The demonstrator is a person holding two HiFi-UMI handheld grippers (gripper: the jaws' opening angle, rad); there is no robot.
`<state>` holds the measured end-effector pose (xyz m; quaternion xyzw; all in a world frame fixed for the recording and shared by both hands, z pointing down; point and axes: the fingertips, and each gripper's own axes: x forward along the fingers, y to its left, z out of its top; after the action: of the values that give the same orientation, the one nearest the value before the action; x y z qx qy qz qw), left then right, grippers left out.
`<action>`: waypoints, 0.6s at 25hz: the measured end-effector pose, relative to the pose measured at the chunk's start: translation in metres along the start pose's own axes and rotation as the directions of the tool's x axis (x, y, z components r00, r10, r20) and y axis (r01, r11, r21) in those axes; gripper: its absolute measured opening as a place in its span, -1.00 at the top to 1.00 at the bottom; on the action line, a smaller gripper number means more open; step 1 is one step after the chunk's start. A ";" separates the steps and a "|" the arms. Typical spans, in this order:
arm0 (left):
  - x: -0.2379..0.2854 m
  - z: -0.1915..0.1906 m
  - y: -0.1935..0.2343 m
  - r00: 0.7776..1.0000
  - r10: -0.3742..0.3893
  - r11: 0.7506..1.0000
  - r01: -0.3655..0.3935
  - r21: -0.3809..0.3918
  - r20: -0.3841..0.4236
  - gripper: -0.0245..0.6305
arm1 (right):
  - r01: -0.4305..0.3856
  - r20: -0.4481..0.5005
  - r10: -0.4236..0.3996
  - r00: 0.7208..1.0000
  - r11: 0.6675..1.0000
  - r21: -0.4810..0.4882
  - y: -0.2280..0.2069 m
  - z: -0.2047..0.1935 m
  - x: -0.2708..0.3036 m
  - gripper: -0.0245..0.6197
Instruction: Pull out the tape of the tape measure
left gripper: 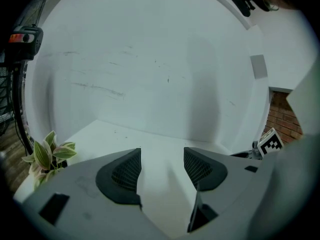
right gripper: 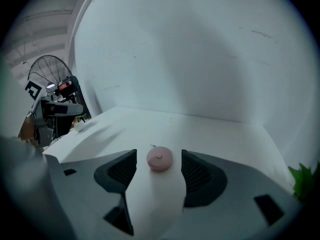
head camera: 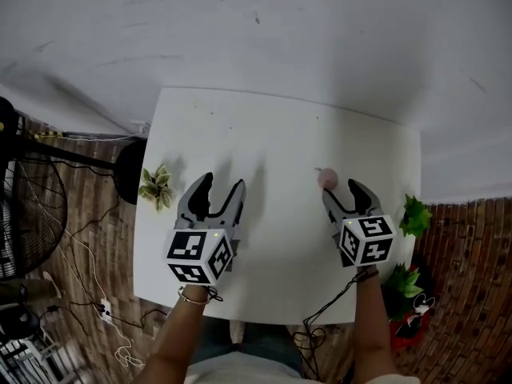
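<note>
White wall stands behind a white table, and the floor around the table has a brick pattern. On the left, beside the table, there is a dark standing fan with cables on the floor.

On the near left part of the table the left gripper hovers. Its jaws are widely apart, and in the left gripper view only bare table top shows between the two dark ribbed pads. It holds nothing and touches nothing.

The right gripper is over the near right part of the table, well apart from the left one. Its jaws are also apart, about as wide as those of the left one. The tape measure, a small round pink case, lies flat on the table at the far end of this gap. In the right gripper view it sits between the two jaw tips, a little nearer to the left tip, and it seems to touch neither pad. A short thin piece sticks out at its far left side; I cannot tell if this is the tape end.

A small plant with pale striped leaves is at the left edge of the table. A bright green plant is at the right edge, near the right gripper.
</note>
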<state>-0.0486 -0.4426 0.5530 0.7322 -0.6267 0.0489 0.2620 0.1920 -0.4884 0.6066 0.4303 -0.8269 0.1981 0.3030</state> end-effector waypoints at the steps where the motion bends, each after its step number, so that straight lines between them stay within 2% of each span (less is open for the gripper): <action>1: 0.002 -0.001 0.001 1.000 0.002 1.000 -0.002 -0.001 -0.001 0.12 | -0.004 -0.007 0.004 1.000 1.000 -0.004 0.000 -0.001 0.004 0.05; 15: 0.009 -0.009 0.010 0.999 0.024 1.000 -0.025 -0.011 -0.021 0.12 | -0.025 -0.076 0.021 0.997 0.999 -0.047 0.001 -0.011 0.033 0.05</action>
<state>-0.0539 -0.4476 0.5675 0.7224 -0.6332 0.0561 0.2721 0.1801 -0.5013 0.6369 0.4055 -0.8244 0.1978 0.3419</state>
